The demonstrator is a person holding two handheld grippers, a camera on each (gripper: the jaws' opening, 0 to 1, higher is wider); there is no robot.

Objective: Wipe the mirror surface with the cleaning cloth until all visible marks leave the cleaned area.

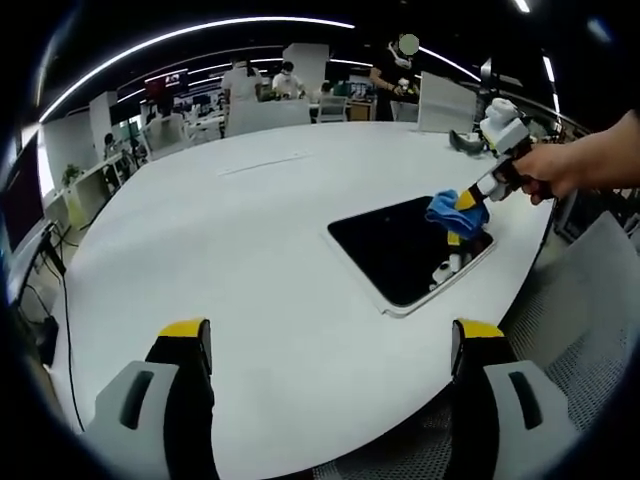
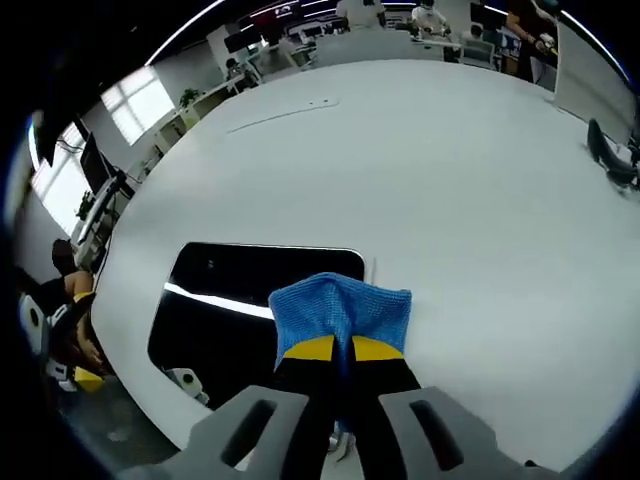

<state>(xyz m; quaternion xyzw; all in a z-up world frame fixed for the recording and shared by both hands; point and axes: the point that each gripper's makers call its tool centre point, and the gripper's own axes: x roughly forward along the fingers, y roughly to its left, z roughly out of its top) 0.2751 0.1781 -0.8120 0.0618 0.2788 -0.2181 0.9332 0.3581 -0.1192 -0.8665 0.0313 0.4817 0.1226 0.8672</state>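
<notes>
**Cloth on the mirror's edge: risk of sliding off the glass**

The right gripper (image 2: 343,350) has its jaws closed tight on the blue cleaning cloth (image 2: 342,304), which bunches out ahead of the yellow fingertips (image 2: 311,348). The cloth rests at the near right edge of the mirror (image 2: 235,310), partly over the dark glass and partly over the white table (image 2: 450,170). In the left gripper view the same cloth (image 1: 456,208) sits on the mirror's far side (image 1: 400,248), held by the right gripper (image 1: 478,193) in the person's hand (image 1: 548,168).

The likely trouble is that the wad is small and pinched to a narrow front, so a stroke may cover only a thin strip and leave marks behind. Because the cloth straddles the rim, a push outward could run it off onto the table. The mirror lies loose near the table edge, so a hard sideways drag may shift it.

The left gripper (image 1: 333,345) hovers well apart from the mirror, jaws spread wide and holding nothing, so it does not steady the mirror.
</notes>
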